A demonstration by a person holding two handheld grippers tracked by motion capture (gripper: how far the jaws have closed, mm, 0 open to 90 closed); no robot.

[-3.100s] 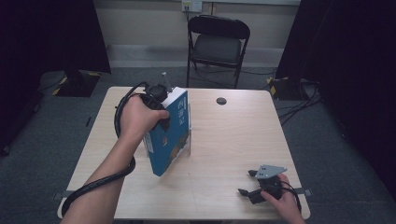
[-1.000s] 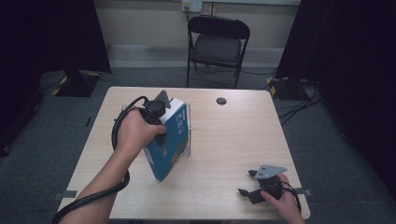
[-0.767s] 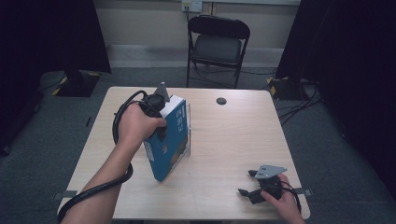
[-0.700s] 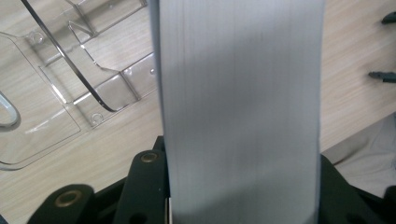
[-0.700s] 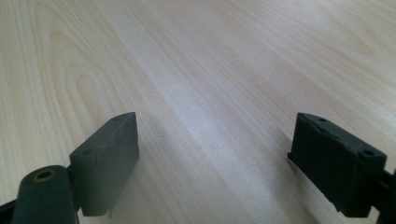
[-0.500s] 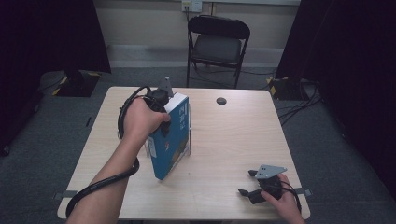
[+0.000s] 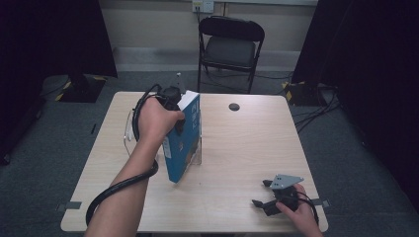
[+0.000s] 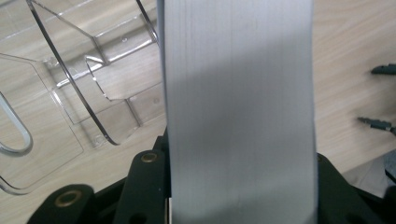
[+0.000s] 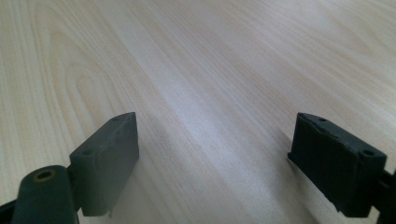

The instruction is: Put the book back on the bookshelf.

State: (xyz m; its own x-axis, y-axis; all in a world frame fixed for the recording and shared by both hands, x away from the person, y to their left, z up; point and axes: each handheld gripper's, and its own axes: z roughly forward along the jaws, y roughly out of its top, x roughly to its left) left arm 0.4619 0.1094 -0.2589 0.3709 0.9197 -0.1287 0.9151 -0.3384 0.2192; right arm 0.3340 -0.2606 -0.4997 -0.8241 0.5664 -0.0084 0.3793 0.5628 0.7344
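Here, near the surface's (image 7: 232, 197) front right corner, the right gripper (image 7: 269, 196) rests on the wood, its jaws spread wide with nothing between them. Farther in, toward the left half, the left gripper (image 7: 173, 106) has its jaws clamped on the top of a blue book (image 7: 184, 140), pressing both covers with the pale page edges (image 8: 238, 112) running up between them. The book stands tilted, its lower corner near the middle of the surface, beside a clear plastic stand (image 8: 88, 84). The step in hand appears to be setting the book into that stand; doing it well likely means keeping the grip firm, squaring the book's bottom edge to the slot and lowering it gently so the light stand does not slide. The stand's outline is hard to trace in the high view, and its slot is partly hidden behind the book. A small dark disc (image 7: 234, 106) lies near the far edge.
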